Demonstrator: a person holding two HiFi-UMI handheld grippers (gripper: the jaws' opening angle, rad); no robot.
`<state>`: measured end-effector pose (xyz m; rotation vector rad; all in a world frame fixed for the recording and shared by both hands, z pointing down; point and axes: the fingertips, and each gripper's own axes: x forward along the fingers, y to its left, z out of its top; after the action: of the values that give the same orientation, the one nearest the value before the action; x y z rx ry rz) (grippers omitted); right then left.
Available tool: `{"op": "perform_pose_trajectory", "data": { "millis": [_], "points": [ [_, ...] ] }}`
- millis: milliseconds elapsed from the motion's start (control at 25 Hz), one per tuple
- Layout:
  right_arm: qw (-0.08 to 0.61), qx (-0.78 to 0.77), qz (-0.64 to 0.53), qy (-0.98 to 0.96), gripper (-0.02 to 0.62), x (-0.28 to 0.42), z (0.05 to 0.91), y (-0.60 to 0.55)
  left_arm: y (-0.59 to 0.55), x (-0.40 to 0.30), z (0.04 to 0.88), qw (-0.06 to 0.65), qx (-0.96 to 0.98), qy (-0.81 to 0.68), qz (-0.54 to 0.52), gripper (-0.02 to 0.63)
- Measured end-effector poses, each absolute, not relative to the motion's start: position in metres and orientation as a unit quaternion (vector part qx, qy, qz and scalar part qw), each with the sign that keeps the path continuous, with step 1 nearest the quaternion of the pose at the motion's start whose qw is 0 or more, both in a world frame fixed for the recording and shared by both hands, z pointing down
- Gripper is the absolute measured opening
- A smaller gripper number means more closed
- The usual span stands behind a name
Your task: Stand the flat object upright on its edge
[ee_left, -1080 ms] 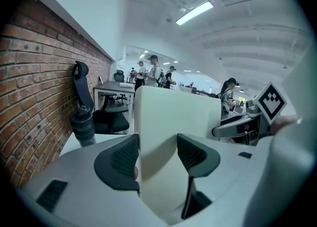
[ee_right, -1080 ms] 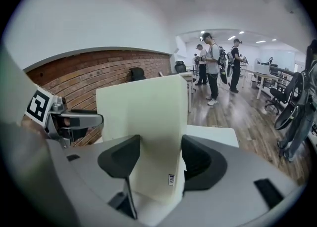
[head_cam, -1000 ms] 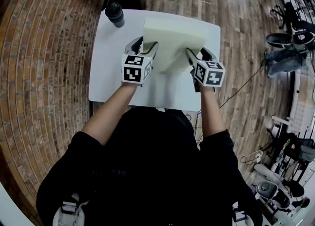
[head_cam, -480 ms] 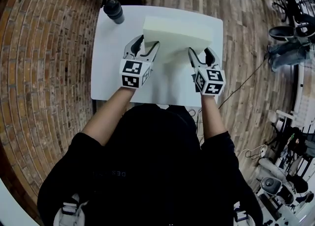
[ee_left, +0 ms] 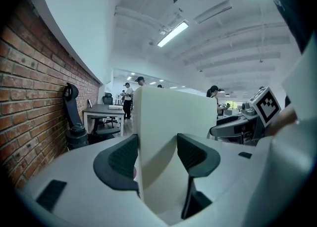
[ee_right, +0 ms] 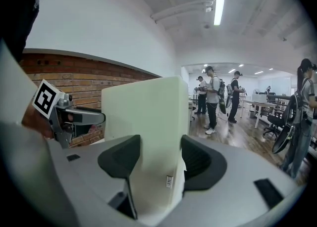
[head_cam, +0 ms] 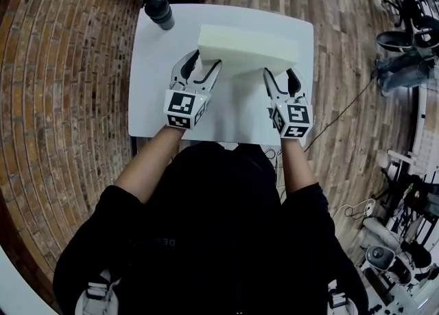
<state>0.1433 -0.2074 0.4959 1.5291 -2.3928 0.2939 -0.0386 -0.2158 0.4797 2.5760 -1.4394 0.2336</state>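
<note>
foam slab point(ee_right: 143, 112): bottom behind right tool point(ee_right: 159, 152) | table point(head_cam: 147, 101): near edge behind person point(head_cam: 206, 231) | dark cylinder point(head_cam: 159, 12): unidentifiable

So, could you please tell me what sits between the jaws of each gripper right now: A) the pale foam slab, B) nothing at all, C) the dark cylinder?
A: the left gripper and the right gripper each have the pale foam slab between their jaws, while the dark cylinder stands apart at the table's far left corner.
</note>
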Motion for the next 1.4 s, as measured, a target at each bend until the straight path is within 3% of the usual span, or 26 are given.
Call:
{"op": "perform_pose_trajectory", "data": {
  "millis": [560,1400],
  "points": [
    [0.143,0.522,0.053,-0.839,0.268,0.139,0.501,-0.19,-0.191,-0.045,0.481,0.04,0.873,-0.483,0.055,0.25],
    [0.155,0.505,0.05,-0.847,0.255,0.136,0.527,-0.161,-0.166,-0.052,0.504,0.028,0.882,-0.464,0.082,0.249]
  ]
}}
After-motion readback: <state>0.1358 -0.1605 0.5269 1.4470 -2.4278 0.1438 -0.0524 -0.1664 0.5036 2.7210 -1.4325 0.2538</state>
